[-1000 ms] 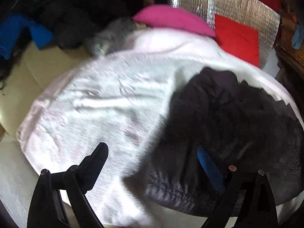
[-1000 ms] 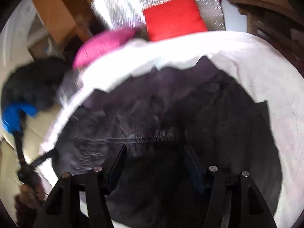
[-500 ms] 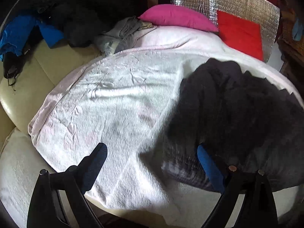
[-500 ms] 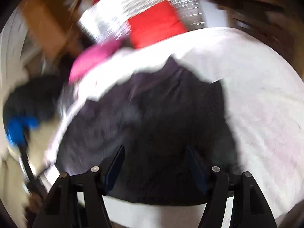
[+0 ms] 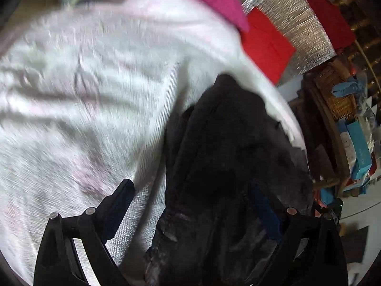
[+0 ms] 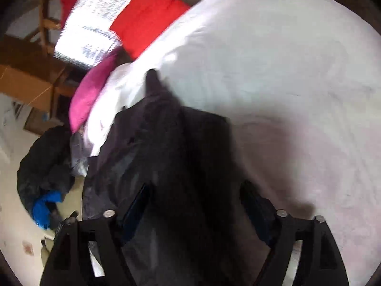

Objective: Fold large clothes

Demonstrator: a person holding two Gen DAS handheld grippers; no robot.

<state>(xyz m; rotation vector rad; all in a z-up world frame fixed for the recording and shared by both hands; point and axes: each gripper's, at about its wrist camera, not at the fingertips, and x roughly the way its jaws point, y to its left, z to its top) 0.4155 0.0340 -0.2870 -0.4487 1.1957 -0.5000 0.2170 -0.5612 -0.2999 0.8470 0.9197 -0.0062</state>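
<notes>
Jaws apart on both sides, nothing pinched that I can make out. Left gripper (image 5: 190,207) hangs over the near edge of the dark garment (image 5: 228,157); its inner finger is against or under the cloth, contact unclear due to blur. Right gripper (image 6: 197,202) straddles the same dark garment (image 6: 166,147), cloth between the fingers but the jaws wide.

Garment sits bunched in a narrow heap, centre to lower right of the left view, centre-left of the right view, on the white blanket (image 5: 95,95) covering the bed. A pointed bit of it sticks up toward the pink cushion (image 6: 90,95) and red cushion (image 6: 147,16) at upper left of the right view. Another dark clothes pile (image 6: 45,166) lies at the left edge of that view, off the blanket.

Step, my read: early, garment not yet spread or squared; no clean fold visible. Next move likely needs each side to close on a separate edge or corner near the hem, then pull apart to flatten before folding. Both views smeared, so seams are hard to pick.
</notes>
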